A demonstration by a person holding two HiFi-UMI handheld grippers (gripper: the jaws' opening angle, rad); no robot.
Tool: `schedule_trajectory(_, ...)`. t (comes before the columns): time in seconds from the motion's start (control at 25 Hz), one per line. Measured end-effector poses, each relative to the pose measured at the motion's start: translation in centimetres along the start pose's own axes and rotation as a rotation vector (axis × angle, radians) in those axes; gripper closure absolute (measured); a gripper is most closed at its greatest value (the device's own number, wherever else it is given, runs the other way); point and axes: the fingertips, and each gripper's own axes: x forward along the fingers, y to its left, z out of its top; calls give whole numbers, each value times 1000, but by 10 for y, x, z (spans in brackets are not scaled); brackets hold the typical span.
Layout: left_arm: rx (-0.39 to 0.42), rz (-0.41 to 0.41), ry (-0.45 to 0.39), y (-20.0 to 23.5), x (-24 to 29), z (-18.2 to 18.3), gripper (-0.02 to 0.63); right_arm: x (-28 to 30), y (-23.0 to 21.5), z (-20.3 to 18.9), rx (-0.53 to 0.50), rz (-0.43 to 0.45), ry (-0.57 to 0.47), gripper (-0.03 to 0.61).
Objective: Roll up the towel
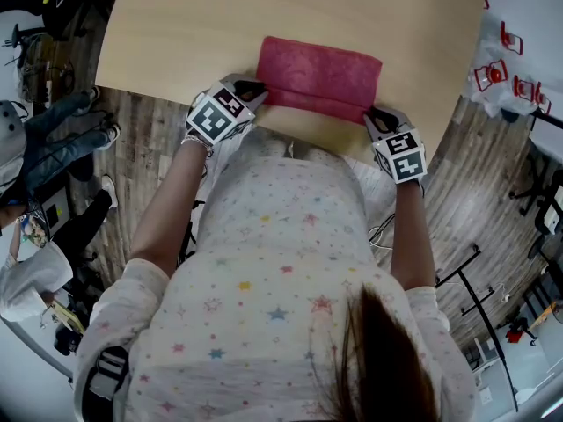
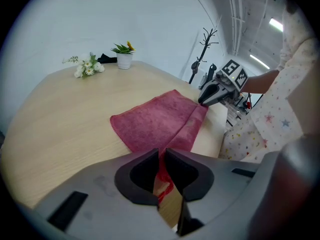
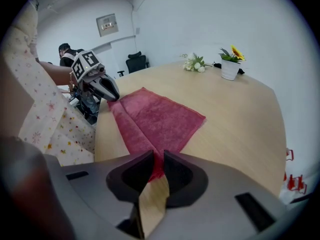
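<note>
I see the towel (image 1: 321, 76), a red terry one, lying flat on the pale wooden tabletop (image 1: 220, 25), close to the edge nearest the person. Its long side runs across in front of them. Along that near side a narrow strip of the cloth is turned over onto the rest, forming a low fold from one end to the other.

My left gripper (image 2: 162, 166) has its jaws pressed together on the near left corner of the towel. In the left gripper view a pinch of red cloth sits squeezed between the dark pads. My right gripper (image 3: 156, 166) does the same at the near right corner, with its jaws closed on the red fabric there. Both point steeply down at the tabletop's edge, one at each end of the folded strip, and each shows in the other's camera with its tip on the cloth.

At the far side of the tabletop, well apart from the towel, stand a small white pot with a yellow flower (image 3: 230, 66) and a bunch of white flowers (image 3: 195, 63) lying just beside it.
</note>
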Motion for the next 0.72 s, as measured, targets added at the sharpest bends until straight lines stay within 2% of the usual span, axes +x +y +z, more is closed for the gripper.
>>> schedule_trajectory(0.12, 7, 29, 17, 3, 7, -4, 580, 5, 0, -3, -15, -10, 23, 509)
schedule_trajectory(0.24, -3, 36, 0, 3, 8, -4, 580, 5, 0, -2, -14, -11, 20, 508)
schedule_trajectory(0.52, -16, 62, -67, 4, -10, 7, 578, -9, -4, 7, 32, -9, -50, 486)
schedule_trajectory(0.72, -14, 81, -150, 3, -29, 23, 578, -24, 2, 21, 34, 11, -111, 486)
